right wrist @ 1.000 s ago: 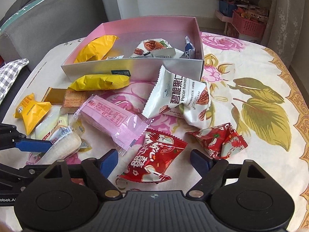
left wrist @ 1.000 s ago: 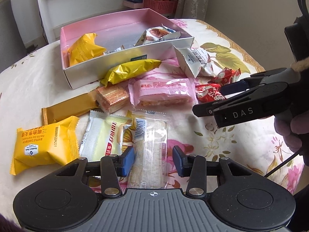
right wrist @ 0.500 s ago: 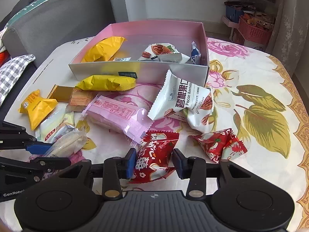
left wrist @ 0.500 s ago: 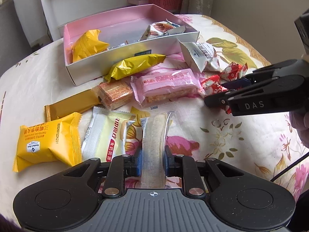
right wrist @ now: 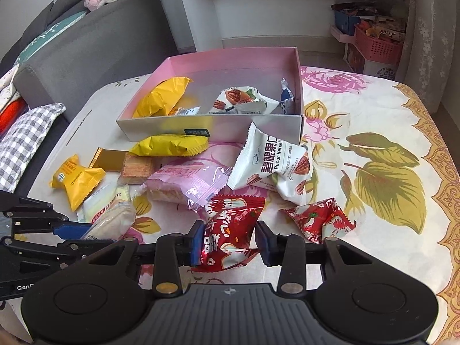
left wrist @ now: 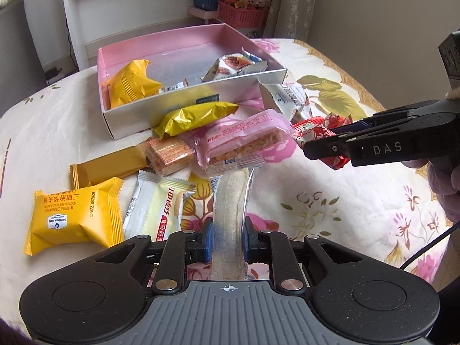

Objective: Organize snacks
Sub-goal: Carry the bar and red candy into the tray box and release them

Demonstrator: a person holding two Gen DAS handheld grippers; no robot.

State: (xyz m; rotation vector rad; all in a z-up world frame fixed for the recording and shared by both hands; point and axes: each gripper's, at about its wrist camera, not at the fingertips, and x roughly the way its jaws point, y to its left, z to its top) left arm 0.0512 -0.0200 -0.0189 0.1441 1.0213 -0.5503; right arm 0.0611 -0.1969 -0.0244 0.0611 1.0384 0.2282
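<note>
Two claws loaded: left claw (left wrist: 228, 240) clamped on clear-wrapped bar (left wrist: 231, 201); right claw (right wrist: 228, 243) clamped on red packet (right wrist: 230, 230); both raised just above counter (right wrist: 373, 120). Pink box (left wrist: 184, 109) at 12 o'clock. Risk: slick film slipping from pads; collision of claws over box.

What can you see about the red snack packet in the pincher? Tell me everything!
The red snack packet is shiny, crinkly foil with white writing and small cartoon pictures. It is puffy, with zigzag ends. The right gripper has shut on it, one blue pad pressing each side, holding it tilted near the flowery tablecloth. Whether it is lifted clear, I cannot tell. A second red packet lies beside it, apart.
</note>
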